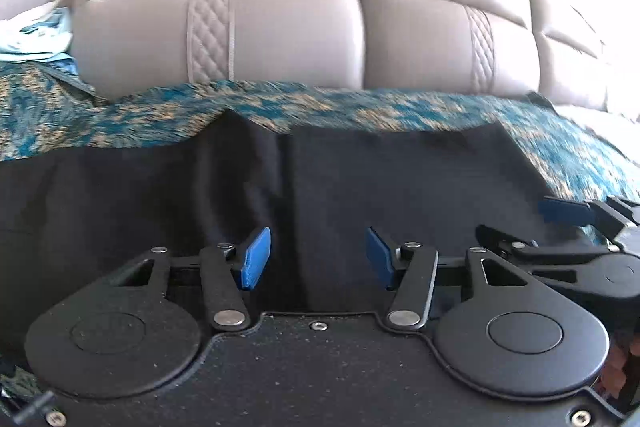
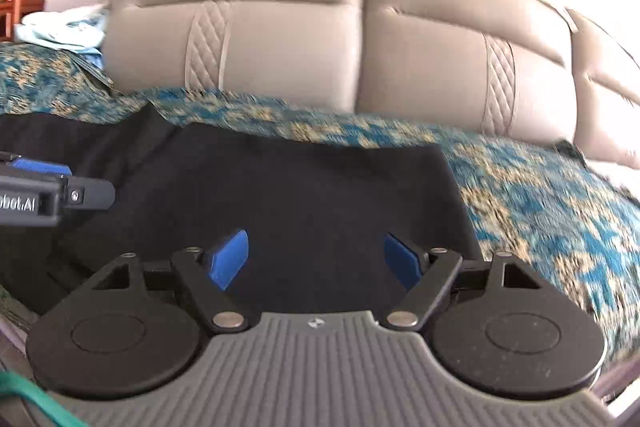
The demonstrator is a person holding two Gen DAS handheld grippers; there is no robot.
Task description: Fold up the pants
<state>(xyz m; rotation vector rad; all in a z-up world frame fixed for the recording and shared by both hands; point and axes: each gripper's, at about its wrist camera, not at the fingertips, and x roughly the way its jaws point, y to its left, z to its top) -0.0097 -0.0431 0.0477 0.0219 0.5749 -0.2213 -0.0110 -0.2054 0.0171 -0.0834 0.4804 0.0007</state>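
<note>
Pants, black and spread flat on the teal-and-gold patterned cover, lie directly ahead of and beneath both grippers, with the grey padded headboard beyond. The left gripper hovers over the cloth with its blue pads spread wide, holding nothing; a lengthwise crease runs just ahead of its left finger. The right gripper is likewise spread and empty, over the stretch of fabric whose straight far edge ends just ahead of it and whose side edge lies to its right. To fold well, I would judge each gripper should drop onto the near edge, pinch all the layers together, then lift evenly so the cloth carries over without bunching.
</note>
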